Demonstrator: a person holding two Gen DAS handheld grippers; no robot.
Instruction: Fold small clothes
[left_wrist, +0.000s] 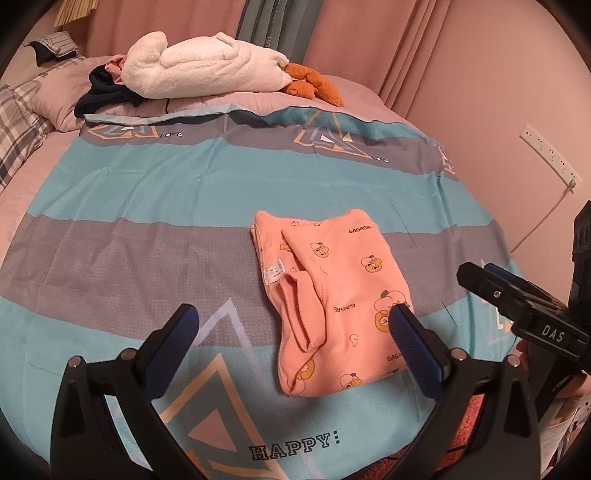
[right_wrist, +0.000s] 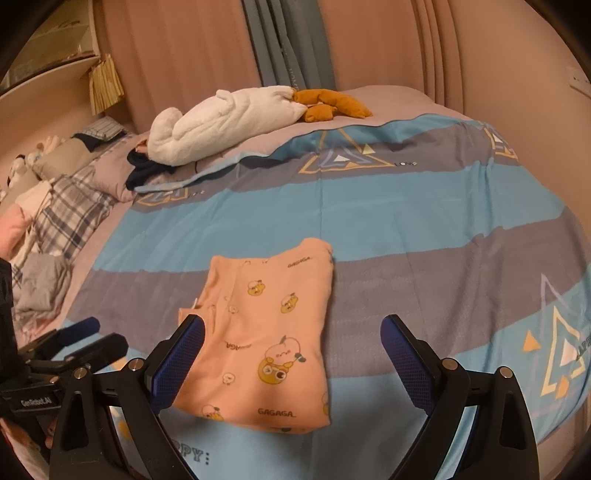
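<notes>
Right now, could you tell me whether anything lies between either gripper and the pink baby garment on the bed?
Nothing visible does. The pink baby garment lies folded on the striped bedspread, directly ahead of the open left gripper and right gripper. The white plush duck sits far behind it, near the pillows.

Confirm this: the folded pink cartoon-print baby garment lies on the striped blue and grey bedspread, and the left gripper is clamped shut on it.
Not quite. The folded pink cartoon-print baby garment does lie on the striped blue and grey bedspread, but the left gripper is open, holding nothing. The left wrist view shows its jaws spread wide.
</notes>
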